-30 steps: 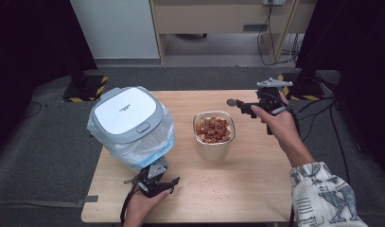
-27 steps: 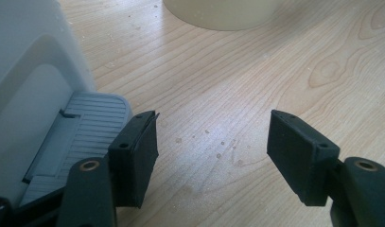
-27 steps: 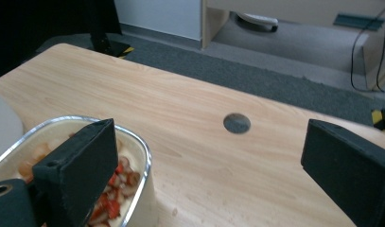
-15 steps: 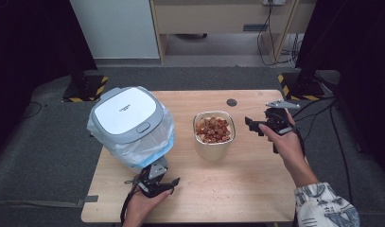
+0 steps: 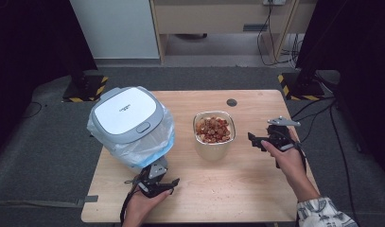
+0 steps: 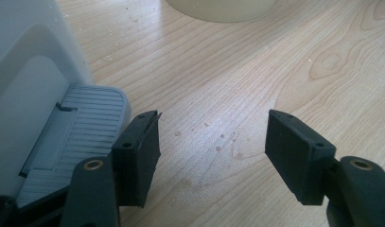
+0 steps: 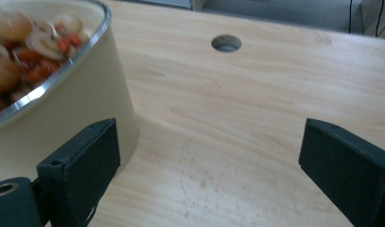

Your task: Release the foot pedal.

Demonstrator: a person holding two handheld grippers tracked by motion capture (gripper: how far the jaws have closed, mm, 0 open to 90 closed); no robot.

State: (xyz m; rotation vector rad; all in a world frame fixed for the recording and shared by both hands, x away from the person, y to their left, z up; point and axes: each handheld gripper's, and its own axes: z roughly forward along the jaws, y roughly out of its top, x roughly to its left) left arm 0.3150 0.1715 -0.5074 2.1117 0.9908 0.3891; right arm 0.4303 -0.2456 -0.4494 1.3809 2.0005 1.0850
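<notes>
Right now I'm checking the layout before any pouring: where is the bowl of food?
In the high view the bowl of food stands near the table's middle, just right of the bagged white-lidded bin, with the right tongs open beside it.

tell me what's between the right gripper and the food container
Nothing: bare wooden table separates the right gripper from the food container, as the high view shows.
</notes>
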